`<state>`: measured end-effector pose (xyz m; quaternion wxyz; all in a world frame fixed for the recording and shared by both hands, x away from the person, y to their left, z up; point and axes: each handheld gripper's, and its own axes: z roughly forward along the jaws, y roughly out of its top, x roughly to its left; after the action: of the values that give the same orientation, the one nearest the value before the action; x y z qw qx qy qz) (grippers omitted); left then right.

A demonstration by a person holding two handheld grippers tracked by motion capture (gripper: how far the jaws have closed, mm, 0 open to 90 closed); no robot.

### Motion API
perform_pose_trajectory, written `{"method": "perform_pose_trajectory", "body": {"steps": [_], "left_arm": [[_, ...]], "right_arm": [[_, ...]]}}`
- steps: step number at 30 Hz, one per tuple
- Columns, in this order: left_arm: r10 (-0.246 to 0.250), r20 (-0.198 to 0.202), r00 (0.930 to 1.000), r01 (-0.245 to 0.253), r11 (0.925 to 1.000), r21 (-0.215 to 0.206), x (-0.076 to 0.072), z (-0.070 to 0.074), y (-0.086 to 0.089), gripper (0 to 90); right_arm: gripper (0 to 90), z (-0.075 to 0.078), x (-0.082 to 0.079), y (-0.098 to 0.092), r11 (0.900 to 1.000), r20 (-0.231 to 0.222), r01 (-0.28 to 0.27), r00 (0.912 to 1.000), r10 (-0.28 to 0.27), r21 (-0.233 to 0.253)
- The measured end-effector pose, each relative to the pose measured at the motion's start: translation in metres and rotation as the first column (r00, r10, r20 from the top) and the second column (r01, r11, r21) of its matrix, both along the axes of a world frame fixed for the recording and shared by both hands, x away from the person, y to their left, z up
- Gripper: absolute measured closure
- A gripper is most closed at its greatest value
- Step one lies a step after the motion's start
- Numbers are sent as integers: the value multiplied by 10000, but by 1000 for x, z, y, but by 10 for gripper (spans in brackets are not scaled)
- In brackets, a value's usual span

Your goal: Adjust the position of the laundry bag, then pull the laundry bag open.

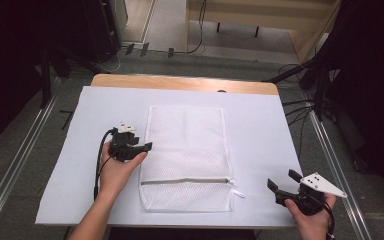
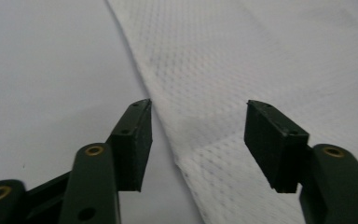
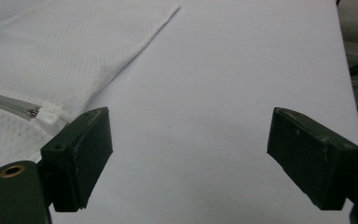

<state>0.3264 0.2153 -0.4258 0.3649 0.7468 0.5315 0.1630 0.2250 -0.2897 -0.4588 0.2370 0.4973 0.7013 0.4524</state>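
A white mesh zip bag (image 1: 186, 155) lies flat in the middle of the white-covered table (image 1: 265, 125). Its grey zipper (image 1: 185, 181) runs across near the front end, with the white pull tab (image 1: 237, 192) at the right. My left gripper (image 1: 145, 146) stands at the bag's left edge. In the left gripper view it (image 2: 198, 135) is open, its jaws either side of the bag edge (image 2: 168, 135) and nothing pinched. My right gripper (image 1: 281, 182) is open near the front right corner, well apart from the bag (image 3: 65, 46). The pull tab (image 3: 46, 116) shows just past its left jaw.
The white sheet ends short of the table's wooden far edge (image 1: 180, 82). Metal floor rails (image 1: 335, 165) run along both sides. Dark stands and cables (image 1: 300, 107) crowd the right and far left. Bare sheet lies right of the bag.
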Motion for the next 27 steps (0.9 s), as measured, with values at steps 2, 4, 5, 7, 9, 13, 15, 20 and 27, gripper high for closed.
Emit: {"method": "perform_pose_trajectory", "body": {"steps": [2,4,5,7,9,13,15,20,27], "left_arm": [[-26,310,9995,35,9996,-276,-15,6,0,368],[-208,588,9981,247,9975,-663,-30,9,-1,359],[-260,614,9978,302,9972,-683,-35,10,-3,363],[-516,605,9968,559,9959,-714,-42,13,-7,364],[-738,841,9937,811,9929,-874,-51,17,-13,382],[-1093,971,9893,1170,9901,-776,-57,17,-24,396],[-1294,895,9875,1364,9876,-778,-58,15,-28,399],[-1484,830,9854,1547,9850,-760,-61,11,-32,406],[-1876,910,9780,1941,9785,-697,-65,10,-45,415]], "right_arm": [[142,1,-1,3,9998,-38,-129,9999,129,126],[142,2,-1,9,9993,-67,-314,9995,315,178],[144,3,-1,13,9990,-73,-396,9992,397,193],[161,4,-2,20,9979,-268,-579,9979,588,305],[170,5,-3,31,9955,-487,-849,9950,869,424],[186,4,-9,52,9932,-757,-1083,9909,1113,435],[205,4,-10,65,9926,-858,-1199,9890,1209,168],[261,-2,-9,84,9882,-1322,-1531,9796,1513,-35],[391,-14,-5,93,9850,-2036,-1721,9641,1703,93]]}}
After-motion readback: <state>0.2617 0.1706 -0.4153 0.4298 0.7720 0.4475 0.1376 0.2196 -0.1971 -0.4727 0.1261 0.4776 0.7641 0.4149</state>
